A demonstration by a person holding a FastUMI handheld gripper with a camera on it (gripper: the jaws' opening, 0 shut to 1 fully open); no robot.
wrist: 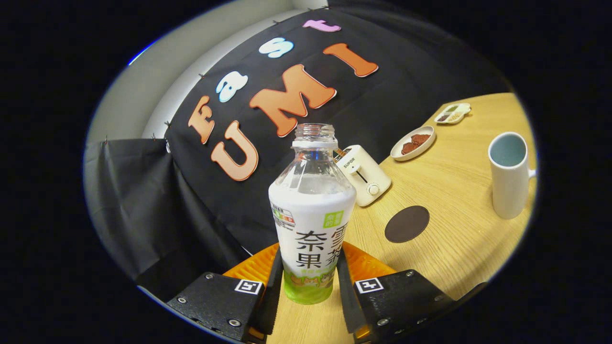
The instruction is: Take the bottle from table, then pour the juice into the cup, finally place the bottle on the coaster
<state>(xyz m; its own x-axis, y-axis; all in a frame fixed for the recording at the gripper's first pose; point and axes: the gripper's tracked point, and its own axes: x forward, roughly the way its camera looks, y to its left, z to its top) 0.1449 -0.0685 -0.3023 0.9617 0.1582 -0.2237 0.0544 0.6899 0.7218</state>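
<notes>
Between your fingers (308, 286) you have a clear plastic bottle (311, 210) wrapped in a white label with dark characters and a green band at its foot, and both fingers press its sides. Beyond it on the pale yellow wood-grain bench (459, 191) you see a dark brown round coaster (407, 224) and a white mug (509, 174) with a pale blue-grey inside. Farther back stand a cream toaster (363, 174) and a white dish (413, 142) holding reddish-brown pieces.
</notes>
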